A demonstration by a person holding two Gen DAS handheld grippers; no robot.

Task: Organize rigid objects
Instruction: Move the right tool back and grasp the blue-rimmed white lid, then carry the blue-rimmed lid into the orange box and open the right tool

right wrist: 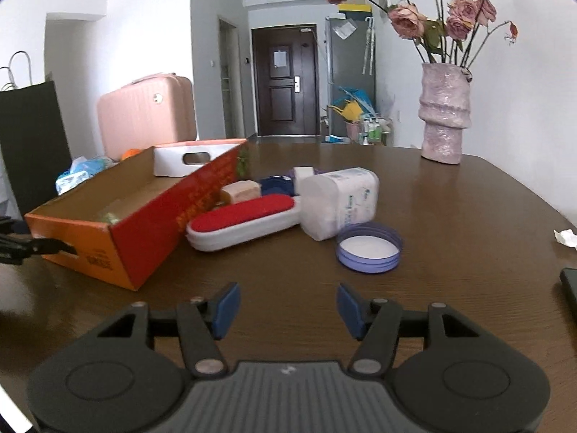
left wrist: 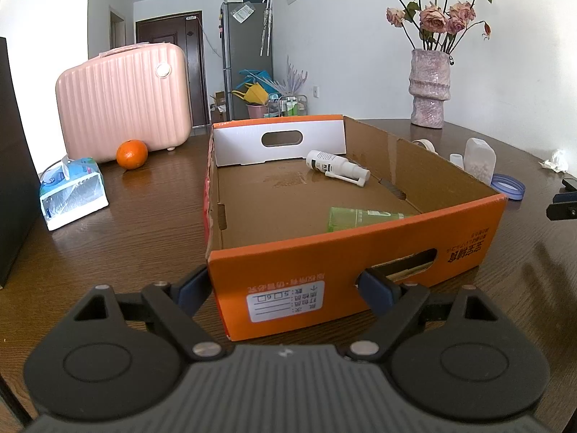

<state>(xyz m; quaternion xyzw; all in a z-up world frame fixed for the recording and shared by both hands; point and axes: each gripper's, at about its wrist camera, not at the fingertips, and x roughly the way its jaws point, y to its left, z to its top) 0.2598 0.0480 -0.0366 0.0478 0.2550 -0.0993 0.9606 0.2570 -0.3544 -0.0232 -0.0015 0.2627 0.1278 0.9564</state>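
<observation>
An orange cardboard box point(left wrist: 360, 256) lies open on the brown table, also in the right wrist view point(right wrist: 83, 232). Inside it lie a white spray bottle point(left wrist: 335, 167) and a green bottle point(left wrist: 364, 217). My left gripper point(left wrist: 288, 288) is open, its fingers on either side of the box's near wall corner, the right finger at the handle cut-out. My right gripper point(right wrist: 288, 310) is open and empty above bare table. Ahead of it lie a red-topped white case point(right wrist: 245, 222), a white plastic jar point(right wrist: 339, 202) on its side, its purple lid point(right wrist: 369, 247), and a tape roll point(right wrist: 241, 191).
A pink suitcase point(left wrist: 124, 101), an orange point(left wrist: 132, 154) and a tissue pack point(left wrist: 72, 191) stand left of the box. A pink vase with dried roses point(right wrist: 445, 115) stands at the back right. A crumpled tissue point(right wrist: 566, 236) and a dark phone point(right wrist: 571, 288) lie at the right edge.
</observation>
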